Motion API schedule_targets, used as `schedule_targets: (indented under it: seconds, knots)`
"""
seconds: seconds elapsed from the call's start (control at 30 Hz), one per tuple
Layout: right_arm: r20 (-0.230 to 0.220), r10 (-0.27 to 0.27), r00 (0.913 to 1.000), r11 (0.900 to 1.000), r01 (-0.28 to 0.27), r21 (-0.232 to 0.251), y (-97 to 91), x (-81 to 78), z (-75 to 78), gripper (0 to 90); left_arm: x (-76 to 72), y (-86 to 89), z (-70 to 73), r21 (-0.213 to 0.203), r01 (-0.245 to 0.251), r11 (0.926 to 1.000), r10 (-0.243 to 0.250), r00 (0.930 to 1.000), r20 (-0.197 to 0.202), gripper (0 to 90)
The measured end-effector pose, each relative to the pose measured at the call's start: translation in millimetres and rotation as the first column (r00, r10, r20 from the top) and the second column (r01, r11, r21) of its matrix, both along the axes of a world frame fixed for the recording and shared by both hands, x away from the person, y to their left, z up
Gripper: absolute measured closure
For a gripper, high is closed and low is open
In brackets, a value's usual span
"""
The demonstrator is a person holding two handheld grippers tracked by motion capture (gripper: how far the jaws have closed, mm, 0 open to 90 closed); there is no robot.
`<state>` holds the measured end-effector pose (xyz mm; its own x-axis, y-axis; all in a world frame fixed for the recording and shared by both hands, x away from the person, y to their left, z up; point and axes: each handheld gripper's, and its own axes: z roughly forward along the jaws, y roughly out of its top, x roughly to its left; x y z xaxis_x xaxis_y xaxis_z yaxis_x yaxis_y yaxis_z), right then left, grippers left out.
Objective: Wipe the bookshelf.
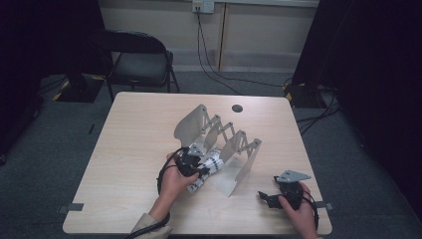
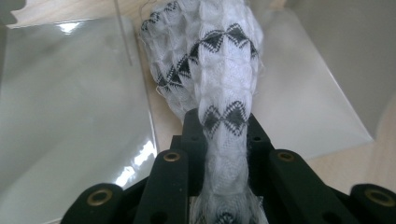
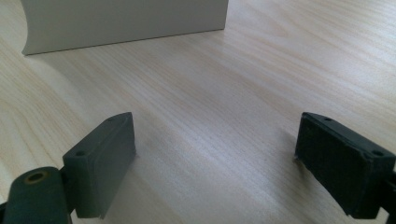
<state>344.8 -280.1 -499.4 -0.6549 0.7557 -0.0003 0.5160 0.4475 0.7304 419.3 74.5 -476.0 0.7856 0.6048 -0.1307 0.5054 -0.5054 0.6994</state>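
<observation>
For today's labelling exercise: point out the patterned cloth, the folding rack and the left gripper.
cloth [image 2: 224,79], left gripper view, white bunched middle.
rack [image 1: 191,124], high view, far end panel.
left gripper [image 1: 201,172], high view, between its fingertips.

No readable text — none anywhere.

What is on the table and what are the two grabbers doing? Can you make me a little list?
table: light wooden table
rack: pale folding rack with upright panels, standing mid-table
cloth: white cloth with black diamond pattern, rolled, lying at the rack's near end between two panels
left gripper: shut on the cloth
right gripper: open, nothing between the jaws, low over bare table near the right front corner
behind the table: dark folding chair
</observation>
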Motion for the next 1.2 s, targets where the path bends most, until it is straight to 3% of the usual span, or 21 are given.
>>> schedule_targets:
  seconds: [0.2, 0.53, 0.73, 0.87, 0.97, 1.03, 1.2]
  knots:
    - [0.000, 0.000, 1.0000, 1.0000, 0.000, 0.000, 0.0, 0.0, 0.0, 11.4, 6.3, -0.4, -4.6, -0.020, -0.046, 0.9987, 0.046, 0.9989, -0.010, 76.0]
    - [0.000, 0.002, 1.0000, 1.0000, -0.002, 0.000, 0.1, 0.0, 0.0, 11.4, 6.4, 8.8, 0.7, -0.031, -0.116, 0.9928, 0.116, 0.9933, -0.003, 76.0]
    - [-0.002, 0.002, 1.0000, 1.0000, -0.002, -0.002, 0.1, -0.2, 0.2, 11.4, 5.0, 13.9, 3.4, -0.041, -0.138, 0.9896, 0.138, 0.9904, 0.004, 76.0]
    - [-0.001, 0.002, 1.0000, 1.0000, -0.002, 0.001, 0.2, -0.1, 0.0, 11.4, 5.3, 8.9, 3.3, -0.025, -0.106, 0.9940, 0.107, 0.9942, 0.014, 75.2]
    - [-0.002, 0.002, 1.0000, 1.0000, -0.002, -0.002, 0.1, -0.2, 0.2, 11.4, 4.7, 3.8, -0.5, -0.023, -0.099, 0.9948, 0.100, 0.9942, 0.040, 68.6]
    - [-0.002, 0.002, 1.0000, 1.0000, -0.002, -0.002, 0.1, -0.2, 0.2, 11.4, 4.5, 2.6, -3.0, -0.017, -0.090, 0.9958, 0.091, 0.9942, 0.058, 57.9]
    - [-0.002, 0.002, 1.0000, 1.0000, -0.002, -0.002, 0.2, -0.2, 0.2, 11.4, -2.2, 5.6, -2.0, 0.002, -0.081, 0.9967, 0.081, 0.9942, 0.071, 44.5]
